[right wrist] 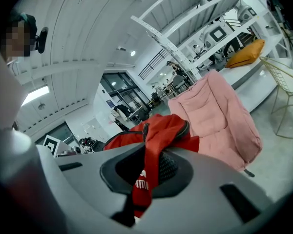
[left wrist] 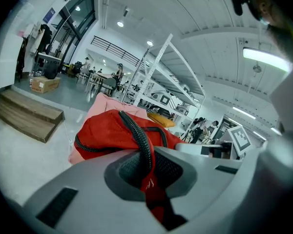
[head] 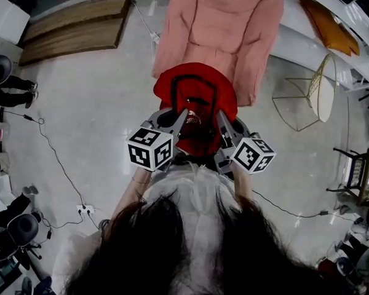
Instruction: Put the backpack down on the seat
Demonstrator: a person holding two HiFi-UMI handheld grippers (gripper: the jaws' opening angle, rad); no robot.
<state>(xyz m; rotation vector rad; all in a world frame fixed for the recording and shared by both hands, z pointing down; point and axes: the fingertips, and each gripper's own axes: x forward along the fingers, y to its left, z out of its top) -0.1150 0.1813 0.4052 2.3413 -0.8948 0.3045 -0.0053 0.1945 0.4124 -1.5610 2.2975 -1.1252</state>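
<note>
- Backpack looks soft and floppy (probably light), hanging near the pink seat.
- Left claw and right claw each pinch its top straps, a good hold.

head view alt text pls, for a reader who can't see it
Seen from above, a person holds up a red fabric backpack, the left gripper and the right gripper each with jaws shut on it. Just beyond it stands a pink padded armchair on a pale glossy floor.
</note>
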